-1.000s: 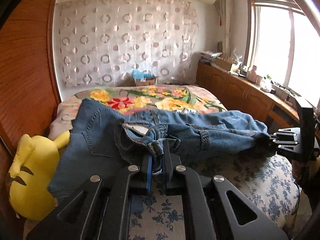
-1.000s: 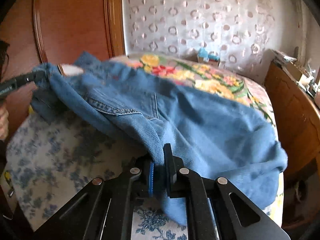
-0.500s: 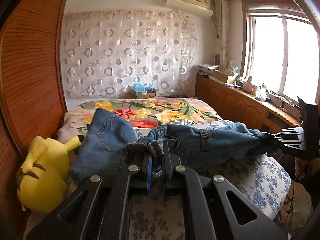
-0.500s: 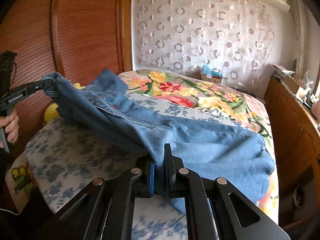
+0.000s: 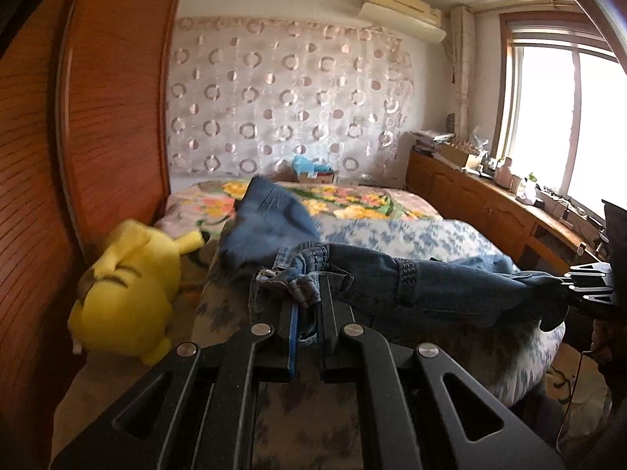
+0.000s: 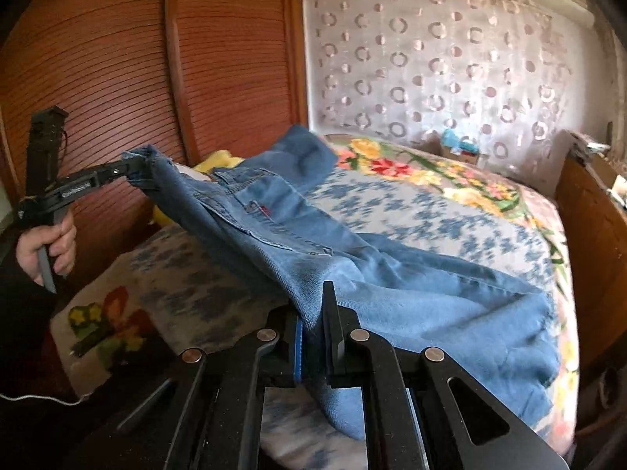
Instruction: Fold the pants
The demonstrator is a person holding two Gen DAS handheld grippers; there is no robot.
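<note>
Blue denim pants (image 5: 411,282) hang stretched between both grippers above the near end of the bed. My left gripper (image 5: 307,305) is shut on the bunched waistband; in the right wrist view it shows at the far left (image 6: 133,168), held by a hand (image 6: 49,244). My right gripper (image 6: 313,313) is shut on the pants (image 6: 352,266) at the leg cloth, and it shows at the right edge of the left wrist view (image 5: 564,286). A loose leg end trails back over the bed in both views.
The bed (image 5: 411,231) has a blue floral cover near me and a bright flowered blanket (image 6: 431,172) farther back. A yellow plush toy (image 5: 129,293) lies by the wooden wall panel (image 5: 98,117). A wooden cabinet (image 5: 490,203) with clutter runs under the window.
Both grippers have drawn back toward the near end of the bed, dragging the pants with them. More of the bed cover lies bare behind the pants, and the cloth is pulled longer and narrower.
</note>
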